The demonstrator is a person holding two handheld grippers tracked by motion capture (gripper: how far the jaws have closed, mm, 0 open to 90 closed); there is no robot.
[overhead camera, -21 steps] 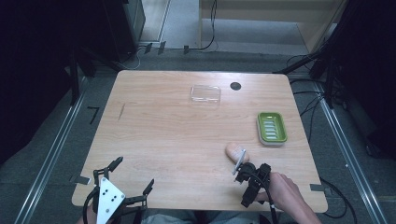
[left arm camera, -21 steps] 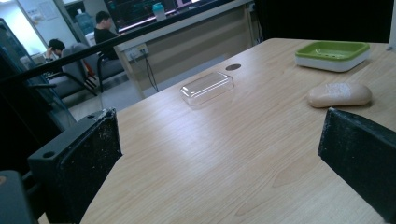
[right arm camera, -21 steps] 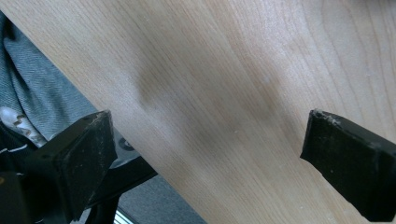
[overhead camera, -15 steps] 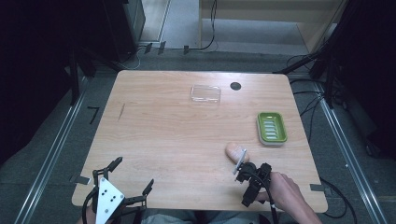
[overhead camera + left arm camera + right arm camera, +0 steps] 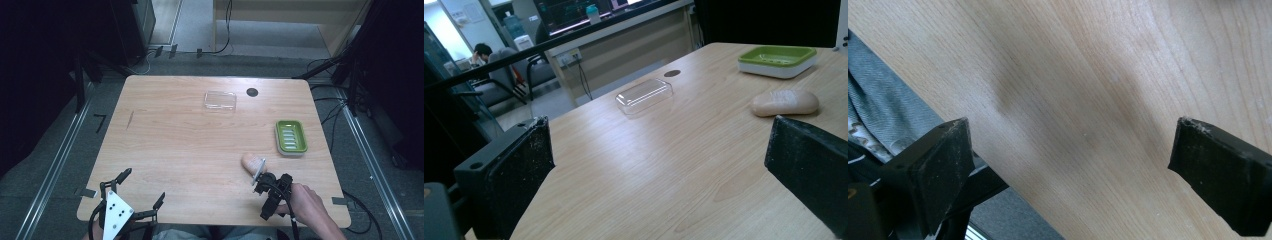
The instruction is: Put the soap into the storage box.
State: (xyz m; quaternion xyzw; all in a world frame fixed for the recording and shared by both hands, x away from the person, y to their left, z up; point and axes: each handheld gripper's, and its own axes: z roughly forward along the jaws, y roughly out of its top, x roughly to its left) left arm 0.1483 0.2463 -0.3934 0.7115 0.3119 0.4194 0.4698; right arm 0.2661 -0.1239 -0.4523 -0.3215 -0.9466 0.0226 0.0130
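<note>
**Technician A:** Where did the soap bar (image 5: 251, 162) lie, and what was the condition of the jaws?

**Technician B:** In the high view the bar lay on the desk (image 5: 175, 150) at about 5 o'clock from the desk centre, just beside the right gripper (image 5: 261, 181), which stood at the bar's 5 o'clock. That gripper's jaws were spread wide and held nothing; in the right gripper view bare wood lay between them. The left gripper (image 5: 142, 192) rested at the near-left corner, at about 7 o'clock, jaws likewise wide apart and empty.

**A:** How was the bar expected to handle?

**B:** Judged light, firm and smooth, with rounded ends, so probably slippery under the pads. The recommended hold was across the short width, on the long flanks near the middle, not on the rounded ends, where it could squirt out. Moderate pressure only, since soap may dent.

**A:** Edges and open room?

**B:** The green soap dish (image 5: 290, 136) sat at the bar's 1 o'clock, near the right edge, apart from the bar. The clear lid (image 5: 220, 100) and a dark hole (image 5: 252, 92) lay well apart at 12 o'clock. The path from bar to dish was unobstructed. The near edge was close behind the right gripper, so a dropped bar could slide off there.
</note>
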